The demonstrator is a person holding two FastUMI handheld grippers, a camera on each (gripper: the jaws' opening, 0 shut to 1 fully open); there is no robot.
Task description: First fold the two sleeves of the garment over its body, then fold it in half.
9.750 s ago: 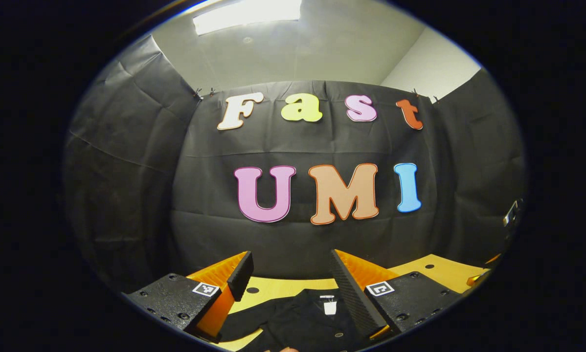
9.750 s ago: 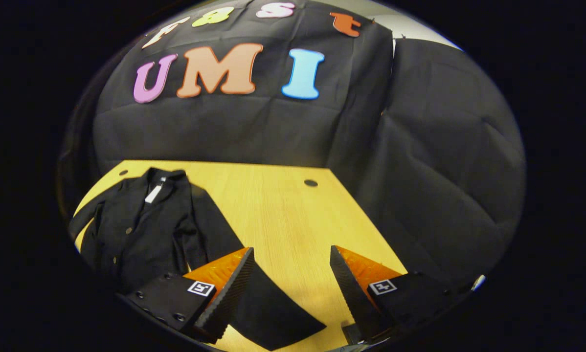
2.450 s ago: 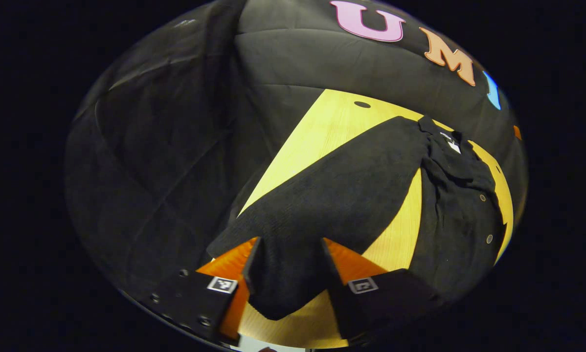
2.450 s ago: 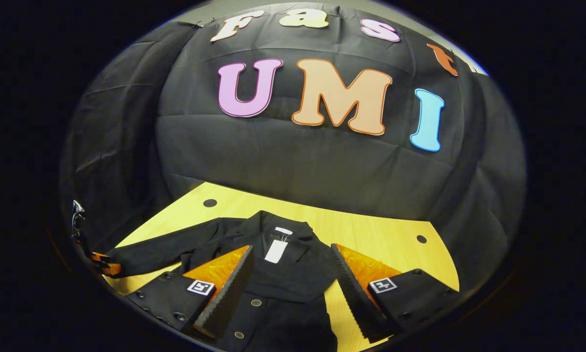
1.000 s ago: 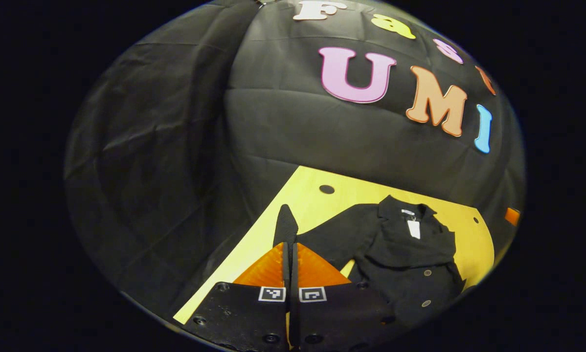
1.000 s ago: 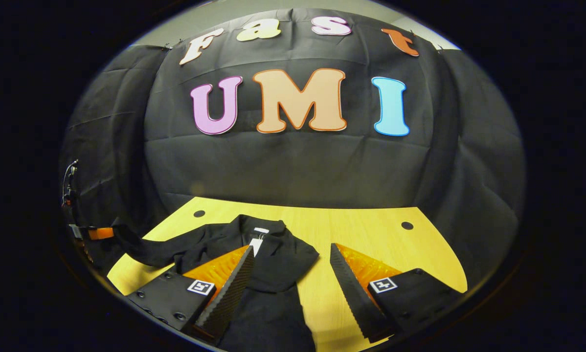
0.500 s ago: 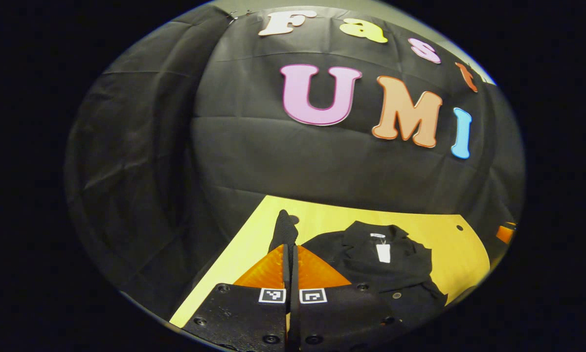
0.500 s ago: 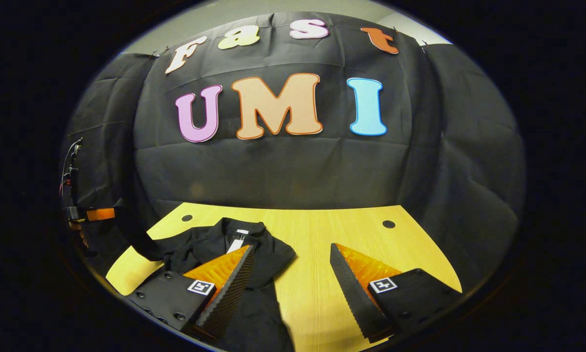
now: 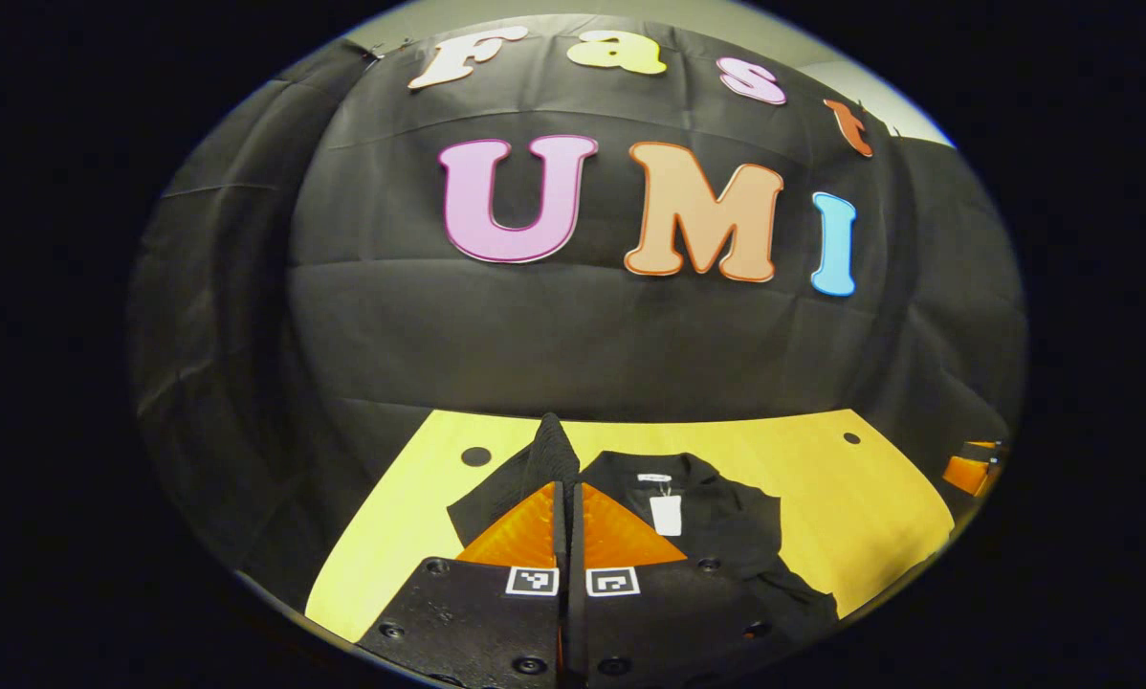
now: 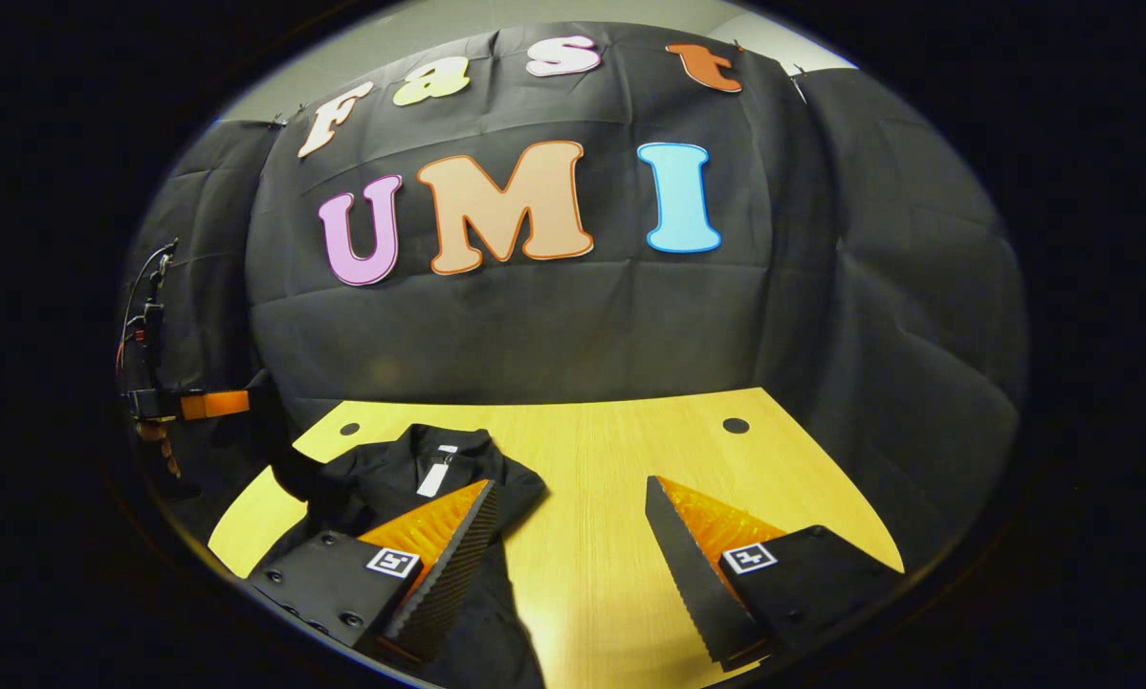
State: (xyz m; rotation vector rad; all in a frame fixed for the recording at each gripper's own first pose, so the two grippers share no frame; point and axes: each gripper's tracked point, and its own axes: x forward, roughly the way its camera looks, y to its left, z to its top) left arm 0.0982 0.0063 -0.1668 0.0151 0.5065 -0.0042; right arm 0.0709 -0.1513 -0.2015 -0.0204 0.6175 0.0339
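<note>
Black cloth booth wall [image 9: 573, 335] behind a light wooden table [image 9: 822, 498] with round holes near its far edge. A black button-front jacket [image 9: 716, 526] lies on the table, collar toward the wall, with a white tag [image 9: 666, 514] hanging at the neck.

Left gripper view: the left gripper [image 9: 567, 498] has its two fingers pressed together on the end of the jacket's sleeve [image 9: 549, 455]. The pinched cloth sticks up past the fingertips. The rest of the sleeve drops down and left of the fingers toward the shoulder. The sleeve end is lifted off the table and sits in front of the jacket's collar area. The jacket body is just right of the fingers. At the far right edge of this view a bit of the other gripper shows, too small to tell more.

Right gripper view: the right gripper [image 10: 568, 536] has its fingers spread wide, with nothing between them but bare table. Its left finger [image 10: 444, 574] overlaps the jacket's lower body in the picture; cannot tell if it touches. The jacket sits on the left part of the table, with the tag visible at the collar. At far left the left gripper shows up high, with a hand [image 10: 157, 445] under it and the sleeve hanging from it down to the jacket's shoulder.
</note>
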